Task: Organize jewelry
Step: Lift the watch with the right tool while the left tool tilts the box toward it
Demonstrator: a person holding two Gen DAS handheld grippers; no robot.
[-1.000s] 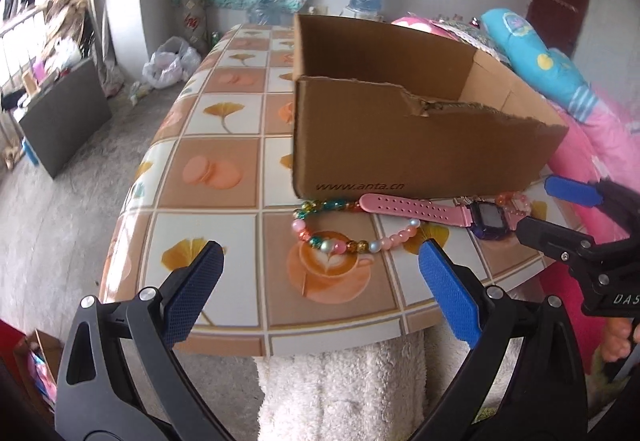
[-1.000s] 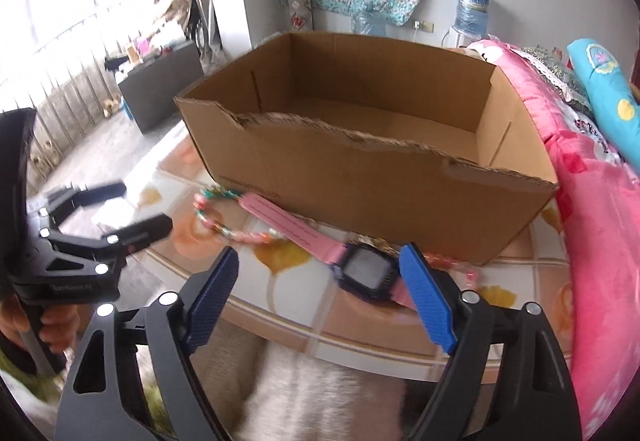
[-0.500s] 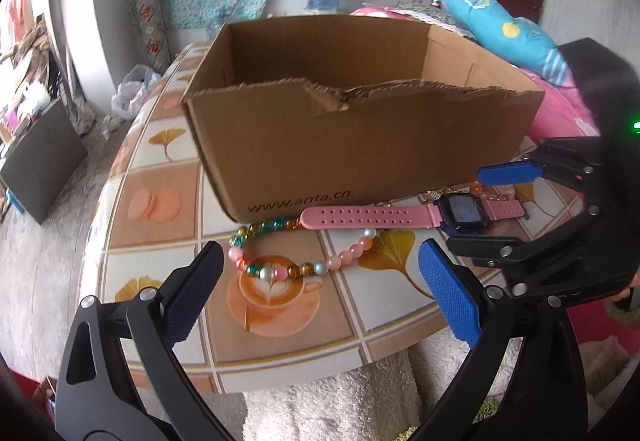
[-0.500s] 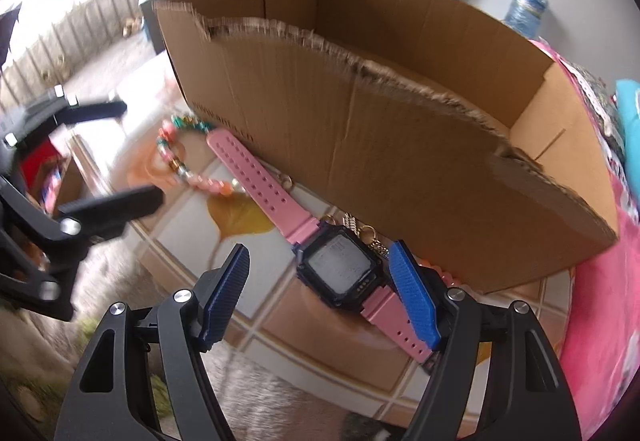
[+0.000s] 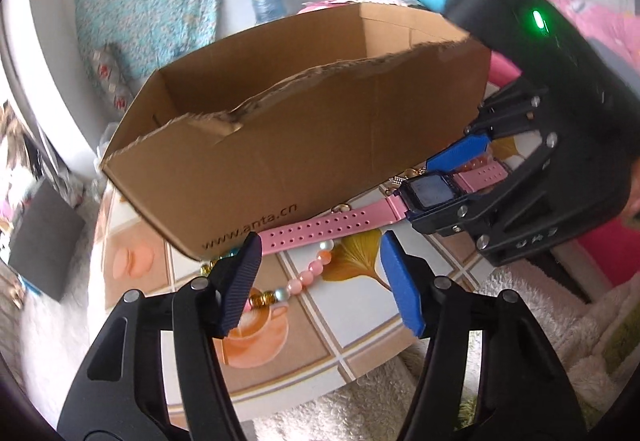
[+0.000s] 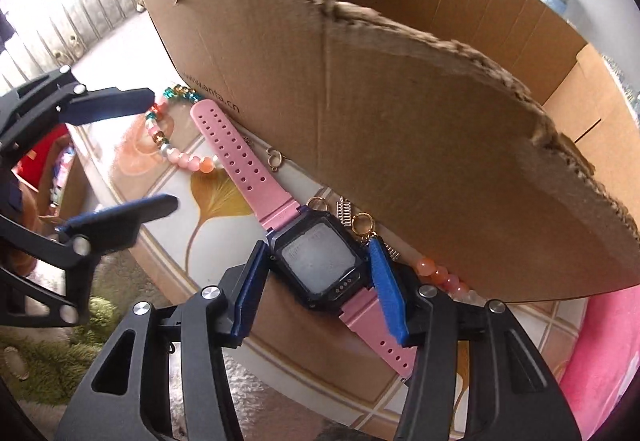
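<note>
A pink-strapped watch [image 6: 318, 261] with a dark square case lies on the tiled tabletop [image 5: 360, 341], in front of an open cardboard box [image 5: 320, 141]. My right gripper [image 6: 318, 277] points steeply down over the watch. Its jaws are closing, with a blue pad close to each side of the case. A bracelet of pink, pearl and gold beads [image 5: 308, 277] lies left of the watch [image 5: 430, 193], partly under the strap. My left gripper [image 5: 320, 273] hangs over it, jaws closing, beads between the pads but untouched. It appears in the right wrist view as the left gripper [image 6: 164, 149].
Small gold rings [image 6: 362, 223] and an orange bead string [image 6: 440, 275] lie against the box [image 6: 400, 121] wall beside the watch. The table edge is just below both grippers, with a white fluffy rug [image 5: 540, 321] beneath. Pink bedding [image 6: 600, 361] lies to the right.
Both grippers have come down closer to the table and their jaws have narrowed. The right one now straddles the watch case; the left one has rolled and sits over the bead bracelet.
</note>
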